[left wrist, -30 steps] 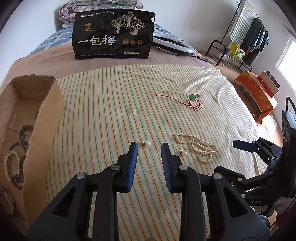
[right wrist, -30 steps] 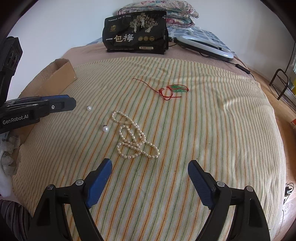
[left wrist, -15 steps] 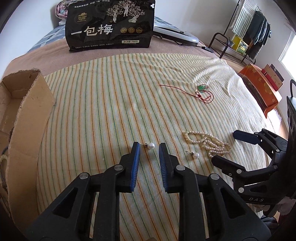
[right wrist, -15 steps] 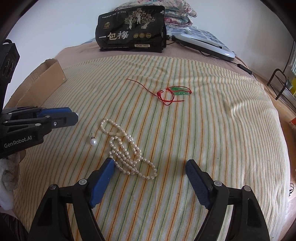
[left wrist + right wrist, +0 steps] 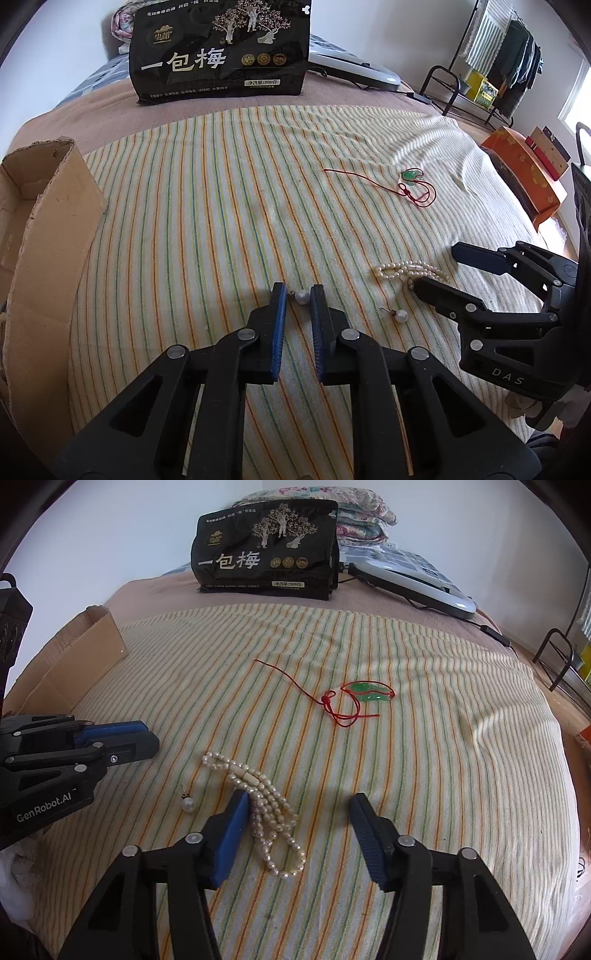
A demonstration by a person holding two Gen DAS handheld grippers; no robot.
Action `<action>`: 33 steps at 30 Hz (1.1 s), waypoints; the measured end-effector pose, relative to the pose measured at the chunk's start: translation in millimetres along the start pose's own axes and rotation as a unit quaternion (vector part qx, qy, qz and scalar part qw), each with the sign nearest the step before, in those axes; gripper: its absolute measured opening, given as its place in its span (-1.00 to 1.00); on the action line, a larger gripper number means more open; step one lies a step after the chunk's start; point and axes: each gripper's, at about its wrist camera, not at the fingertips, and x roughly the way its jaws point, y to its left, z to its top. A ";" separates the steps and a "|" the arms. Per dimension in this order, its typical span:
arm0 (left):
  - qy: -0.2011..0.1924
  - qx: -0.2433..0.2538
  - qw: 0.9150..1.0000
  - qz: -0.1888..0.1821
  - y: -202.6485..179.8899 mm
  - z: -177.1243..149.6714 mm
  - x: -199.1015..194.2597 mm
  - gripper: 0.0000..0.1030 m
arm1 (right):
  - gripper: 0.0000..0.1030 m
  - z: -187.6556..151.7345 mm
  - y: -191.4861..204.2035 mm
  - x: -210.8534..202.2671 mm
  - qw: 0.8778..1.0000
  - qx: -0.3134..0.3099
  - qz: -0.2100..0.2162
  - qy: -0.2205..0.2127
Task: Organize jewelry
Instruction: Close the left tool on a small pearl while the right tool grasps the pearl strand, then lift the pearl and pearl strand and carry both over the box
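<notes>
Now pearl earring betw. closing left tool tips, on cloth.

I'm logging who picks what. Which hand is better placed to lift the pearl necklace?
Right. The right gripper has the pearl necklace between its closing jaws, while the left gripper is closing around a pearl earring.

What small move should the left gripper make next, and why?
Probably finish closing, then lift. The left gripper has its closing jaws either side of the pearl earring, which lies on the striped cloth; the pads look just short of pinching it.
</notes>
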 end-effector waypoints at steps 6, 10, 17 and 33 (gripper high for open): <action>-0.004 0.000 1.000 0.002 -0.5 -0.2 -1.5 -0.82 | -0.87 5.5 4.9 1.4 1.000 0.005 0.026 0.002; -0.006 -0.003 1.000 0.005 -0.4 0.5 -3.7 -0.83 | -0.90 5.4 5.7 -0.2 1.000 0.009 0.027 0.001; -0.015 -0.006 1.000 0.008 0.1 2.6 -14.1 -0.83 | -0.91 5.4 2.7 -7.7 0.999 0.027 0.036 -0.005; -0.052 -0.008 0.999 0.009 1.0 7.1 -58.6 -0.83 | -0.91 16.8 -3.2 -55.4 0.998 0.039 0.024 -0.043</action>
